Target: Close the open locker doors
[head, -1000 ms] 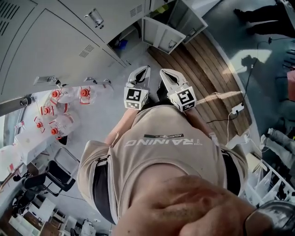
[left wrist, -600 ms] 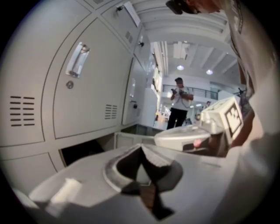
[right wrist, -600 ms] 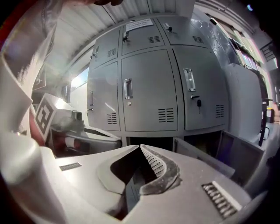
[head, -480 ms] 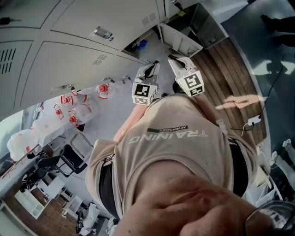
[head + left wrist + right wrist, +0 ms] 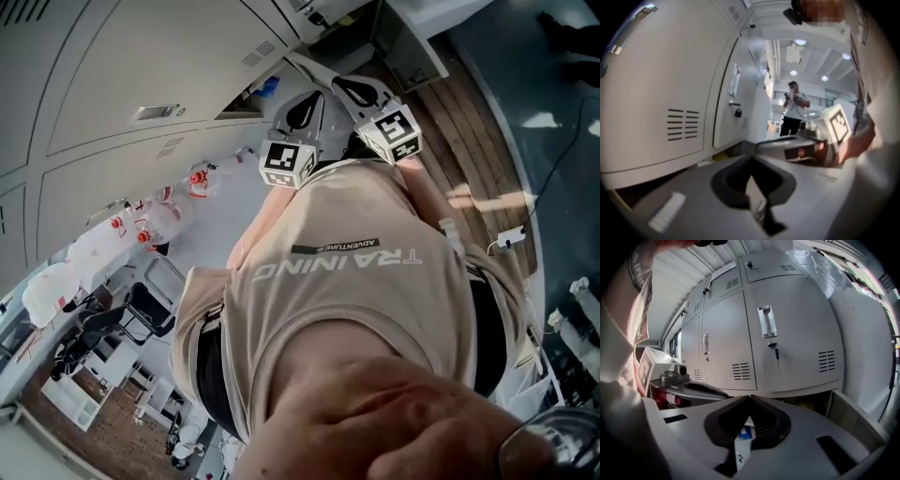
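Observation:
Grey lockers (image 5: 141, 84) fill the upper left of the head view. A bottom locker (image 5: 251, 96) stands open with something blue (image 5: 270, 86) inside, and its door (image 5: 412, 42) hangs out to the right. My left gripper (image 5: 313, 99) and right gripper (image 5: 341, 82) are held side by side in front of my chest, pointing at that opening. Both are shut with nothing between the jaws. In the right gripper view the open door (image 5: 855, 420) is at lower right, below closed lockers (image 5: 787, 333). In the left gripper view a closed door (image 5: 670, 93) is at the left.
Clear bottles with red caps (image 5: 169, 211) lie on a white table at the left, with a black chair (image 5: 150, 309) beside it. Wood flooring (image 5: 478, 159) and a power strip (image 5: 511, 239) are at the right. A person (image 5: 792, 115) stands far back.
My head view has swung toward the lockers. Both grippers have moved up and closer to the open bottom locker, still side by side and shut.

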Demonstrator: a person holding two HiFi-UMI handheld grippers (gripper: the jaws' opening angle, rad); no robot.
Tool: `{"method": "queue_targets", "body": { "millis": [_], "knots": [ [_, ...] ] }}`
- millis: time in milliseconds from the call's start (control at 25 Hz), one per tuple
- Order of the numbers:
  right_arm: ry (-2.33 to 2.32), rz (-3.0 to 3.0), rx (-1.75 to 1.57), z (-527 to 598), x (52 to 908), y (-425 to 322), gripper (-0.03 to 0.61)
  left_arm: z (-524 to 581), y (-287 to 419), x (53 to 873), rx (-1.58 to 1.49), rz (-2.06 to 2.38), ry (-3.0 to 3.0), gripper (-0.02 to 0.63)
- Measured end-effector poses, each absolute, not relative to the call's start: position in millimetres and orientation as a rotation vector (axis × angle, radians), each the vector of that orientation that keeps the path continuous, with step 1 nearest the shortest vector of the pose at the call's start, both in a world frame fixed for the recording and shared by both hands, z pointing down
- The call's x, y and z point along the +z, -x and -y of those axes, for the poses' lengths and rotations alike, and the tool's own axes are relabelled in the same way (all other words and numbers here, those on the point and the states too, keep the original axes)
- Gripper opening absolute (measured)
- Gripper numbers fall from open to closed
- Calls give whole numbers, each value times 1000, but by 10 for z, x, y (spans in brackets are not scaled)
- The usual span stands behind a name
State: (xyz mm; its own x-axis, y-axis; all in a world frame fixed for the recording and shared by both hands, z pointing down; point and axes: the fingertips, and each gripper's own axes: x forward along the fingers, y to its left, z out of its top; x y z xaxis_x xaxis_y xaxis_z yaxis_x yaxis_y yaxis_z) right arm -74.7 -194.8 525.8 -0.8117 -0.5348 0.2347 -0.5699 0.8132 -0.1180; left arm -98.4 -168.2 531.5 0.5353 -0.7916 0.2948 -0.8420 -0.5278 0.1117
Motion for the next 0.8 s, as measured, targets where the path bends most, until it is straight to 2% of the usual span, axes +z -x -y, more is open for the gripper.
{"method": "queue_targets", "body": {
  "millis": [520,800],
  "knots": [
    [-973,2659,337,2052,5683,-66,15,1827,933,5415,327,1377,-2472,-2],
    [-992,2548,366,1876,6009,-236,15,1715,879,5504,358,1344,-2460,-2]
  ]
}}
